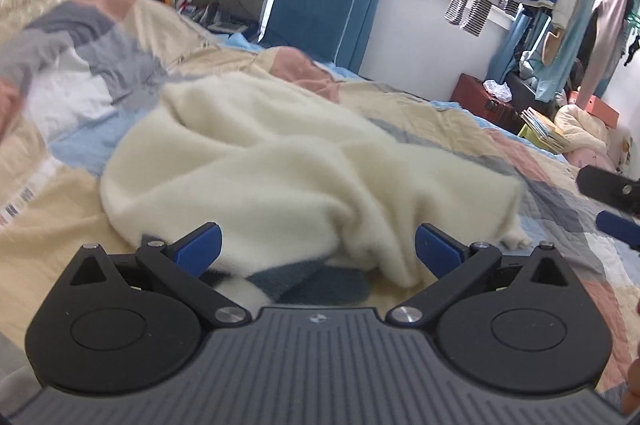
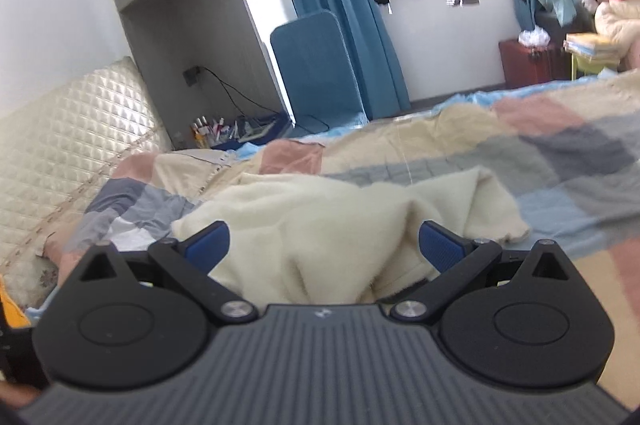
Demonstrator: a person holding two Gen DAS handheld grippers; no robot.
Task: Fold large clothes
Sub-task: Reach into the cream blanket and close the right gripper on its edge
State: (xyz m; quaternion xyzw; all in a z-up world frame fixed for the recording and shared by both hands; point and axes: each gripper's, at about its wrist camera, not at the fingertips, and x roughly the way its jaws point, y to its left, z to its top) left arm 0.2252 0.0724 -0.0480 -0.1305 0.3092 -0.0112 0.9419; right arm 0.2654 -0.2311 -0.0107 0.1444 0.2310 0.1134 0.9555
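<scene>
left wrist: left claw [image 1: 318, 251] wide open, empty, over cream garment [image 1: 280, 165].

The left gripper [image 1: 318, 245] has a grey ribbed body bearing a small round emblem, flanked by two black round housings with peaked, triangular-cutout tops. Black link arms pivot on silver screws and carry blue finger pads [image 1: 200, 245]. The right gripper [image 2: 324, 243] is built alike: same ribbed grey deck, black discs, silver screws and ridged blue fingertips [image 2: 440, 245].
</scene>
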